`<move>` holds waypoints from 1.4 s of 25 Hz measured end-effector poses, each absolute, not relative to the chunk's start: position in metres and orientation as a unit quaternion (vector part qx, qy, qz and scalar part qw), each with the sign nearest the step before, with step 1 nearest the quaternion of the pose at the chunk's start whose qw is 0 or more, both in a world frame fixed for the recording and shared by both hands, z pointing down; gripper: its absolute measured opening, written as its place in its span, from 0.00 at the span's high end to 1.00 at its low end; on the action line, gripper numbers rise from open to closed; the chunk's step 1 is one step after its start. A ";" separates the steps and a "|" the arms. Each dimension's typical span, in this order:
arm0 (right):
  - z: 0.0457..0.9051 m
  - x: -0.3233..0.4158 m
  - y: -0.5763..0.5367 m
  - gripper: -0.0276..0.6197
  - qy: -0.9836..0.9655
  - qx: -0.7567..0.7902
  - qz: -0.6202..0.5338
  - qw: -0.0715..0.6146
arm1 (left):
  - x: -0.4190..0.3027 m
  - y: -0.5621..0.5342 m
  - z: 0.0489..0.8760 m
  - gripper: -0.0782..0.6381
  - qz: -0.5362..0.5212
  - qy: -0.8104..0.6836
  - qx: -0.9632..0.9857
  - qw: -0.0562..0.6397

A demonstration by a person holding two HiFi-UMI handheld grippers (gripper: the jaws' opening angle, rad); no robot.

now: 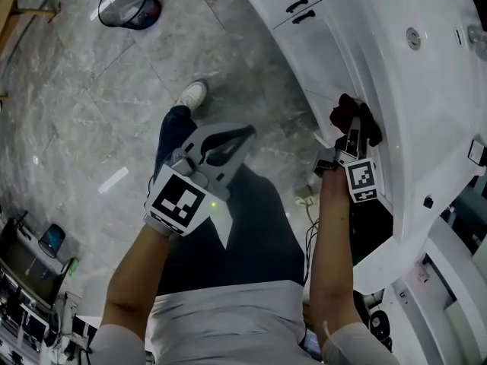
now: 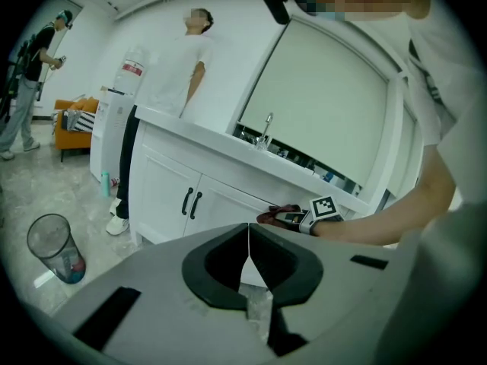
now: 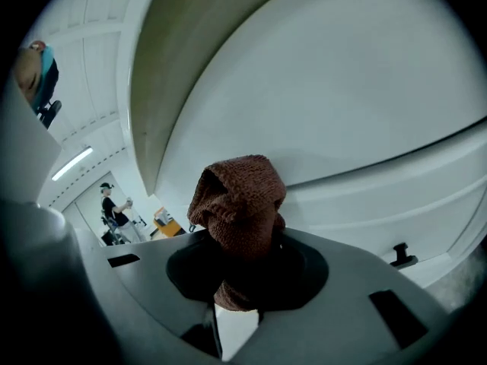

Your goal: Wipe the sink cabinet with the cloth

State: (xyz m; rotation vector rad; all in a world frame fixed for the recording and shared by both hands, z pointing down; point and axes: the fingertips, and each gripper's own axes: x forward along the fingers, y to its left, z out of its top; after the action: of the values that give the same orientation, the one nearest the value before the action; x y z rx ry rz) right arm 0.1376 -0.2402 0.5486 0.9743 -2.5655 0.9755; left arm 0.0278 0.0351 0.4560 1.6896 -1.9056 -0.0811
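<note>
We're pinching brown cloth (image 3: pixel 240 204) tight in right gripper (image 1: pixel 352 137), holding it against white sink cabinet (image 1: pixel 342 52), right of frame. Left gripper (image 1: pixel 225 146) hanging mid-frame, jaws together, empty.

A round, dark-rimmed mesh wastebasket (image 1: pixel 129 4) stands on the grey marbled tile floor (image 1: pixel 84 105), with something red and blue inside it. A person in a white shirt (image 2: pixel 179 74) stands beside a white water dispenser (image 2: pixel 112 128), and a small teal bottle (image 2: pixel 105 183) sits near its foot. Farther off are an orange seat (image 2: pixel 72 120), possibly a sofa, and a person in a dark top (image 2: pixel 30 67).
</note>
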 end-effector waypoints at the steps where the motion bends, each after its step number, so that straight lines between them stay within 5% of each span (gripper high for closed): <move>1: 0.555 0.137 -0.241 0.79 -0.874 0.331 0.336 0.119 | 0.028 0.037 0.461 0.87 -0.028 -0.716 0.633 0.294; 20: 0.704 0.135 -0.243 0.79 -0.838 0.348 0.371 0.195 | 0.016 0.062 0.503 0.87 -0.055 -0.721 0.608 0.328; 35: 0.744 0.141 -0.240 0.79 -0.843 0.316 0.374 0.222 | 0.037 0.056 0.521 0.87 -0.040 -0.684 0.628 0.369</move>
State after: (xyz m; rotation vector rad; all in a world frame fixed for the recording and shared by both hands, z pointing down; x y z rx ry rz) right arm 0.1409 -0.2401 0.7440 0.8730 -2.3299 1.0346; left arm 0.0372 0.0560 0.5207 1.6107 -1.7555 -0.1015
